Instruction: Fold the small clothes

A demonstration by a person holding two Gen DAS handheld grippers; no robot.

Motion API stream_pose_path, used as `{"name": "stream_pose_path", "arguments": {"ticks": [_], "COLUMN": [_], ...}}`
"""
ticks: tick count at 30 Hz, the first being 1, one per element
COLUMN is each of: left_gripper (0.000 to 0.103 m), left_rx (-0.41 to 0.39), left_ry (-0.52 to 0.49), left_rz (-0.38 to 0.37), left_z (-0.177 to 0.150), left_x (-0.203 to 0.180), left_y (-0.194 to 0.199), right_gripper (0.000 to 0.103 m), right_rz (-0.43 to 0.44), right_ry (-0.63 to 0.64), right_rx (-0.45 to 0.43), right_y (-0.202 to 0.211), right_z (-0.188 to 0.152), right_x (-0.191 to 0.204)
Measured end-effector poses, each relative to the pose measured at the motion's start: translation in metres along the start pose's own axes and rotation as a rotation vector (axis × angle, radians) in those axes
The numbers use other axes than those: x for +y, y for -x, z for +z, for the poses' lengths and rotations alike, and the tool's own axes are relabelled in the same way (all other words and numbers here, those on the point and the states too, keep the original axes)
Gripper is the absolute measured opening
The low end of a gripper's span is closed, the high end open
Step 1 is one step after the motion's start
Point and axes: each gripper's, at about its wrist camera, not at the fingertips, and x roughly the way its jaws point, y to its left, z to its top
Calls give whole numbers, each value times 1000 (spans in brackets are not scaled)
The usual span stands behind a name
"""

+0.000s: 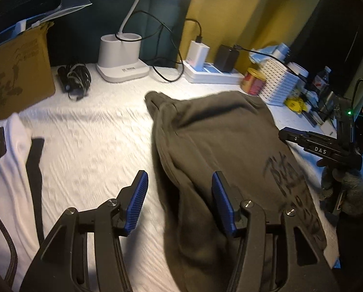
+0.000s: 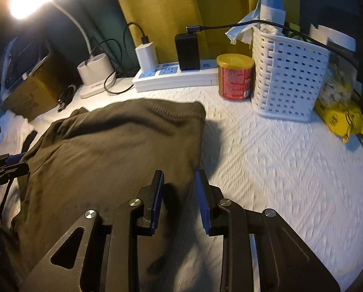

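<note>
Dark olive garment (image 1: 220, 146) lies partly folded and rumpled on the white textured counter (image 1: 96, 146), black print near its right edge. Left gripper (image 1: 180, 203) jaws apart, nothing between the pads; the garment's left edge runs under and between them, left pad over bare counter, right pad over cloth. Right gripper (image 2: 179, 200) jaws apart by a narrower gap, not clamped on anything; the garment's right edge sits just below and between them, cloth to the left, bare counter to the right. Right gripper is held by a gloved hand (image 1: 344, 189), visible at the right in the left wrist view. Beyond the jaws, past the garment: white lamp base (image 1: 121, 58), power strip (image 2: 174, 75) with white and black chargers plugged in, red can with yellow lid (image 2: 236, 76) just beside a white perforated basket (image 2: 290, 80), yellow packet (image 2: 339, 119) further right. Left of the left jaws: white cloth with black strap (image 1: 11, 170), cardboard box (image 1: 16, 73), coiled black cable (image 1: 75, 80).
</note>
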Motion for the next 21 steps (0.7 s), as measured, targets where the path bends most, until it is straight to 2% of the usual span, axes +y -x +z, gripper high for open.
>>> {"name": "stream_pose_path", "arguments": {"ticks": [11, 21], "left_gripper": [55, 54], "left_rx": [23, 89], "left_ry": [13, -47], "left_rz": [-119, -153], "left_z": [-46, -85], "left_x": [-29, -54], "left_y": [22, 25], "right_gripper": [29, 29], "right_rz": [8, 13], "right_ry": [-3, -23], "right_rx": [5, -4], "right_y": [23, 44], "right_z": [-53, -89], "right_x": [13, 22]}}
